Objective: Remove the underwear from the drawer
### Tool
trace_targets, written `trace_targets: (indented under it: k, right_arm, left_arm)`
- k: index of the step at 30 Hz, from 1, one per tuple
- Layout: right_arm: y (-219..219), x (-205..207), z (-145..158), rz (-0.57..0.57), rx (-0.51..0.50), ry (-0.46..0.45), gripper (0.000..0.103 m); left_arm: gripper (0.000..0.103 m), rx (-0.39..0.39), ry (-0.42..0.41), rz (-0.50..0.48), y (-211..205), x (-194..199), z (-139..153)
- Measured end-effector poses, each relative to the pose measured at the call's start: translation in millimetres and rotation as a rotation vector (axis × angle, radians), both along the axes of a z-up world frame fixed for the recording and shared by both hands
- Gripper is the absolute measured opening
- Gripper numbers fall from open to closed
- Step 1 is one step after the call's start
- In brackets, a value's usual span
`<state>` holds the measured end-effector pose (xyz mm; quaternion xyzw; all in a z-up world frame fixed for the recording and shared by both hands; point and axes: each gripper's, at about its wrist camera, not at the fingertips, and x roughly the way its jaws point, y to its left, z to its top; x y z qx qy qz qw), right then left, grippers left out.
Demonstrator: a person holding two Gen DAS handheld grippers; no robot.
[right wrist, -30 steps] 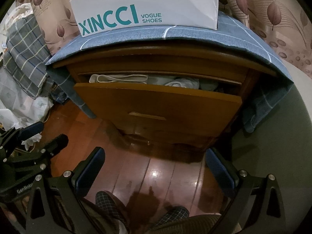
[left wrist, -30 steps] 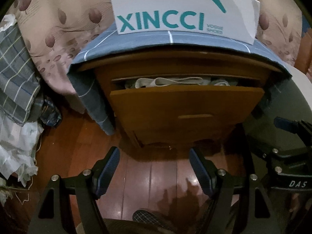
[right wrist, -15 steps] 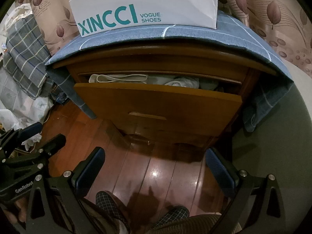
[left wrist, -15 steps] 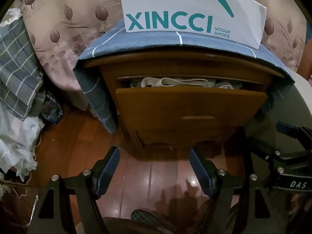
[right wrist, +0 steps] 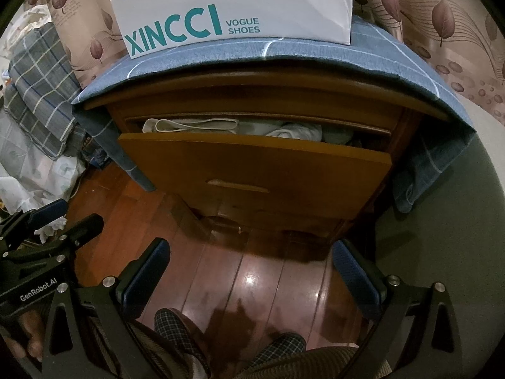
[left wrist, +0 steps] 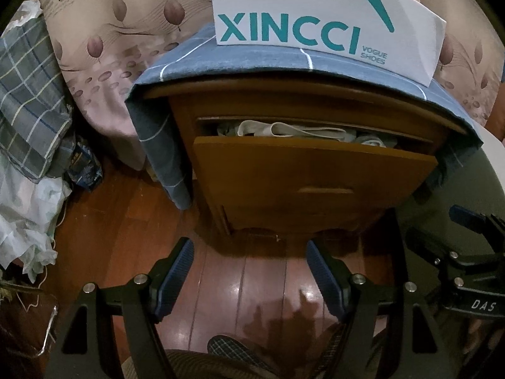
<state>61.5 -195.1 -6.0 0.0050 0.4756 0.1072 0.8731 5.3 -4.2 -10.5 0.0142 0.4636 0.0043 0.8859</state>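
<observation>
While the nightstand (left wrist: 315, 170) filled both views, its drawer (right wrist: 252, 167) stood pulled partway out, so you were at the step just ahead of the reach: judged from that, opening was done and nothing was yet lifted. On top sat a blue cloth (left wrist: 252, 60) and a white bag (right wrist: 240, 6). The underwear (left wrist: 284, 130) lay folded inside the drawer, pale bands showing over the front panel toward its left, with more light fabric beside it. Your left gripper (left wrist: 249, 271) hovered over the floor, well short of the drawer, fingers spread and empty; your right gripper (right wrist: 249, 271) hung likewise, fingers spread wide, holding nothing. Next you would have needed to carry one gripper up and over the panel, then pinch a fold. Against the earlier frame, the left view had shifted slightly and rolled a little; the right view matched.
</observation>
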Motion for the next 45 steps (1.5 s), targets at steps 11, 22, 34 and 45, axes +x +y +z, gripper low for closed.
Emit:
trace_targets:
  k: [11, 22, 34, 45]
  right_arm:
    - [-0.3, 0.0, 0.1, -0.001, 0.001, 0.000, 0.102]
    - [-0.8, -0.6, -0.1, -0.001, 0.000, 0.002, 0.102]
    - [-1.3, -0.6, 0.1, -0.001, 0.002, 0.003, 0.102]
    - [-1.6, -1.5, -1.4, -0.002, 0.008, 0.007, 0.102]
  left_arm:
    - [0.076, -0.010, 0.007, 0.006, 1.8, 1.0, -0.7]
    - [0.076, -0.021, 0.011, 0.009, 4.7, 2.1, -1.8]
    - [0.076, -0.033, 0.017, 0.018, 5.6, 2.9, -3.6]
    - [0.076, -0.038, 0.016, 0.026, 6.4, 3.2, -3.6]
